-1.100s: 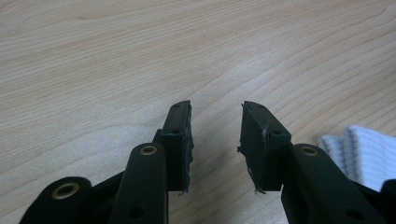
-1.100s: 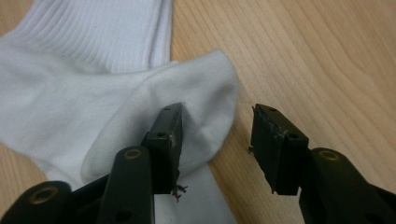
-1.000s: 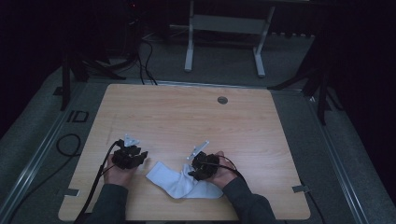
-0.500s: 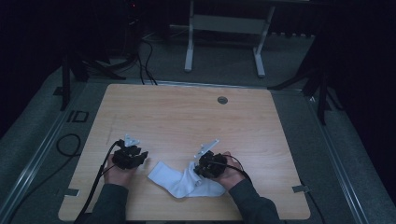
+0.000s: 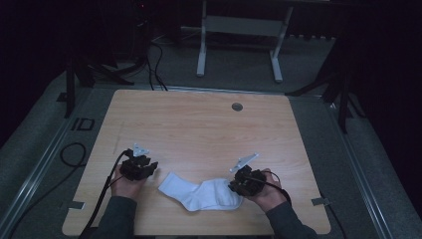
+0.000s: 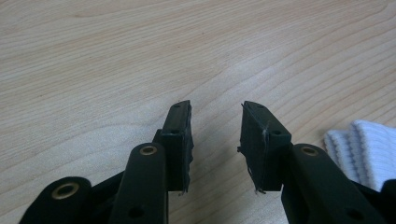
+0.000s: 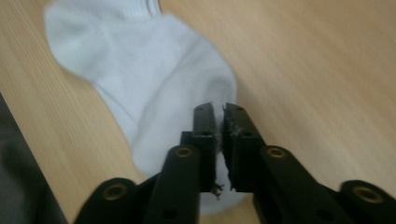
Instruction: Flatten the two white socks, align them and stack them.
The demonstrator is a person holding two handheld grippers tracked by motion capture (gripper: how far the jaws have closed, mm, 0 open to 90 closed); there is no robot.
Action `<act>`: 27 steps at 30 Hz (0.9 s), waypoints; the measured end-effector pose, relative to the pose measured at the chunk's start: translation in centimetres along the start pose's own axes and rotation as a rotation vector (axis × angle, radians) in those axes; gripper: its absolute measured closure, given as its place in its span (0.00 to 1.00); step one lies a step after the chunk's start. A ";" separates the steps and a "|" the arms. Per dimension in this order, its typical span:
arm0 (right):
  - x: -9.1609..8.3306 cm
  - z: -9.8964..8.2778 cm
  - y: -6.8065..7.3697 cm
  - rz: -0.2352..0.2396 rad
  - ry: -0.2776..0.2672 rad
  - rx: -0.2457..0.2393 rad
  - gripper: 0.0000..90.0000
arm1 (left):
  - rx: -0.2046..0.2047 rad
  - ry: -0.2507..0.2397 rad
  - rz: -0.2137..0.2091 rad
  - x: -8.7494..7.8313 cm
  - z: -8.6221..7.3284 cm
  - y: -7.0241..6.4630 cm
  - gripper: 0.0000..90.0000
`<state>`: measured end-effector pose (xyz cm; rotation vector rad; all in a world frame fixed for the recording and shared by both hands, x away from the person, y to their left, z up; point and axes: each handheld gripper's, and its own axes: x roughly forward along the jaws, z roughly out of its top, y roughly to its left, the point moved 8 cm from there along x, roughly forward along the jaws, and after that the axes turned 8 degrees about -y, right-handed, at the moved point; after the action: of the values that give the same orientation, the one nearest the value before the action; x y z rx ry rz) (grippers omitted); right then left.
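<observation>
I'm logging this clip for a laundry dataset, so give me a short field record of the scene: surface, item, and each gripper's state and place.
surface: wooden table, with a small round fitting near its far edge
item: white sock, lying flat near the table's front edge
left gripper: jaws apart, nothing between them, over bare wood beside the sock's ribbed cuff
right gripper: jaws nearly together above the sock's foot end, having just been closing then easing open; whether fabric is pinched cannot be told
hands: one on each gripper, coming in from the near edge
</observation>
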<state>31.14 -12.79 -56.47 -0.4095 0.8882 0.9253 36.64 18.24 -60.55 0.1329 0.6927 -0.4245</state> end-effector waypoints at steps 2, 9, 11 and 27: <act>0.0 -1.0 -0.6 -0.022 0.023 0.019 0.84 | 0.001 0.001 0.000 0.0 0.0 0.0 0.71; 0.9 -2.4 -1.0 -0.028 0.041 0.066 0.76 | 0.003 0.003 -0.002 0.1 0.0 -0.1 0.71; 1.7 -2.5 -0.8 -0.006 0.050 0.074 0.84 | 0.004 0.003 -0.002 0.0 0.0 -0.1 0.71; -0.8 -4.1 -2.9 -0.033 0.069 0.161 0.92 | 0.004 0.003 -0.001 0.1 0.0 0.0 0.71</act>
<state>31.36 -17.47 -58.42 -0.3178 1.0089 0.8064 36.66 18.22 -60.62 0.1373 0.6949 -0.4264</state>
